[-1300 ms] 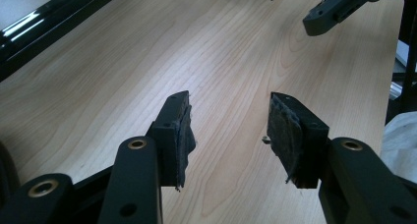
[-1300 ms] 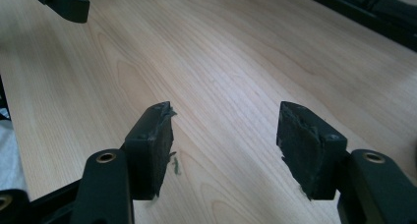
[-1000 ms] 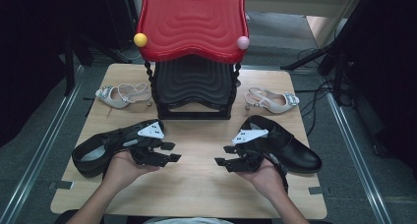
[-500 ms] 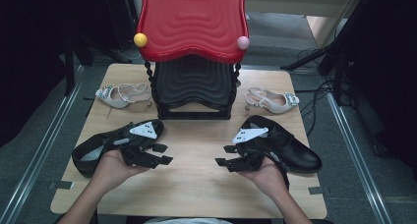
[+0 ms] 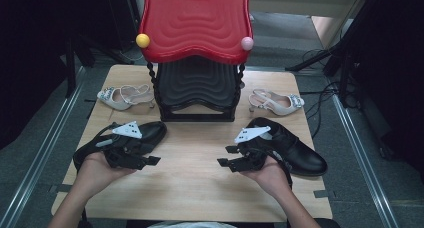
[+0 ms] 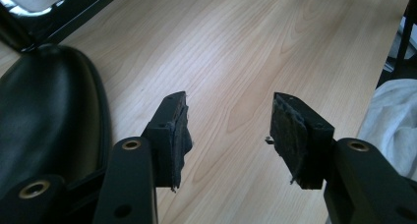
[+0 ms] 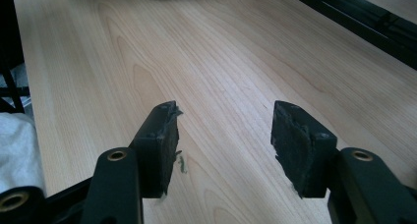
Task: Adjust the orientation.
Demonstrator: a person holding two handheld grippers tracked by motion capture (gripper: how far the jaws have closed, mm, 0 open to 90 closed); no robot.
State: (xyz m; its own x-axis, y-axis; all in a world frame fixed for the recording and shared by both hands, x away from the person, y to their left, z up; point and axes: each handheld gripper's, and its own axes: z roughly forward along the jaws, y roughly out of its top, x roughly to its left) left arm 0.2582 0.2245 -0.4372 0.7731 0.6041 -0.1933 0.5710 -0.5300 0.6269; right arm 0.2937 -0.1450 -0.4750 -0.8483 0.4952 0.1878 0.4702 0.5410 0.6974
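Note:
Two black leather shoes lie on the wooden table (image 5: 195,183). The left black shoe (image 5: 155,130) lies partly under my left hand; it also shows as a glossy black toe (image 6: 44,121) beside the jaws. The right black shoe (image 5: 300,150) lies behind my right hand. My left gripper (image 5: 150,157) points right, just over its shoe, open, with only bare wood between the pads (image 6: 228,130). My right gripper (image 5: 226,156) points left, open, with nothing between the pads (image 7: 223,130). The two grippers face each other across the middle of the table.
A shoe rack stands at the table's back middle, with a red wavy top shelf (image 5: 195,23) and a black lower shelf (image 5: 197,85). A pale heeled sandal (image 5: 122,95) lies left of it and another (image 5: 277,102) right. White cloth (image 6: 393,116) lies past the near edge.
My left gripper has drawn back to the left, toward the left black shoe, and risen a little. The right gripper has stayed put. Both remain open.

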